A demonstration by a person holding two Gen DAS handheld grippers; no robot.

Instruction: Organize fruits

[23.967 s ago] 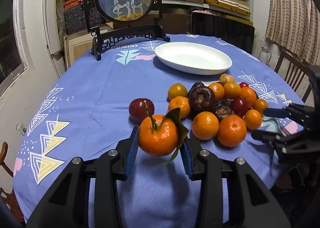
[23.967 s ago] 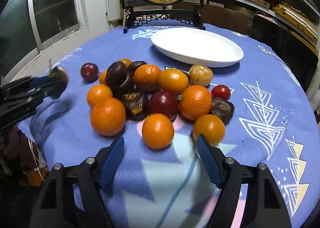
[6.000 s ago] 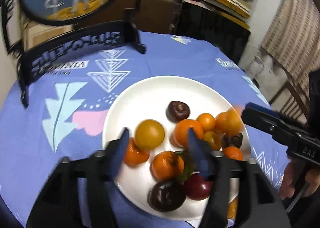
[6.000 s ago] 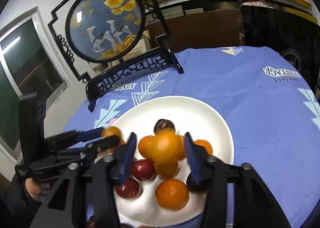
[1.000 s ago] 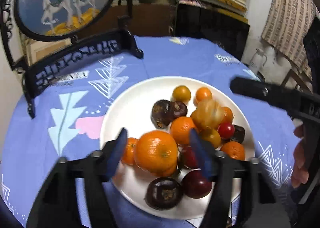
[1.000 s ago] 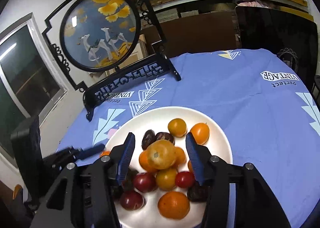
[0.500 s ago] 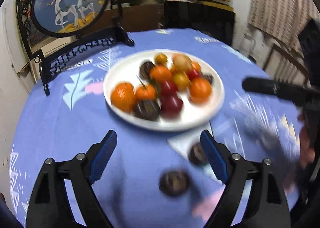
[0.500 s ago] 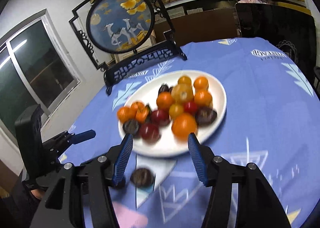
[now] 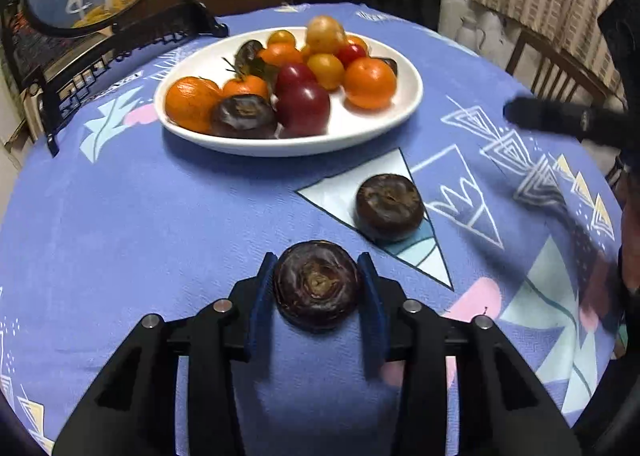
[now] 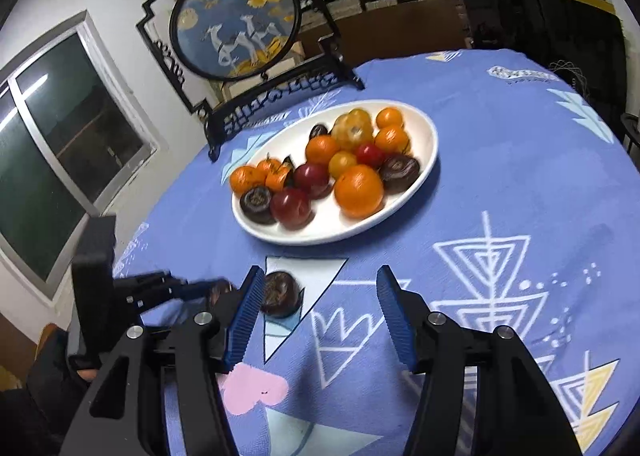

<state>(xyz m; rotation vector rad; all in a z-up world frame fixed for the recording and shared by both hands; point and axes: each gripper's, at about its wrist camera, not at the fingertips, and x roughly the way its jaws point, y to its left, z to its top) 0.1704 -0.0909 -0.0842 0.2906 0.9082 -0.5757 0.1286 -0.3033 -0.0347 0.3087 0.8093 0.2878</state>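
The left gripper [image 9: 318,288], having left the white oval plate [image 9: 384,127], now clasped a dark wrinkled fruit [image 9: 318,286] — right gripper [image 10: 320,310] gaped empty.

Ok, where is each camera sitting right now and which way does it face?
Left wrist: low over the tablecloth, facing the plate; its own left gripper pads flank a dark fruit; the right gripper's tip shows at right.
Right wrist: higher, looking down at the plate; its own right gripper is open and empty; the left gripper shows at lower left.
Both share the plate, the round screen, and the second dark fruit.
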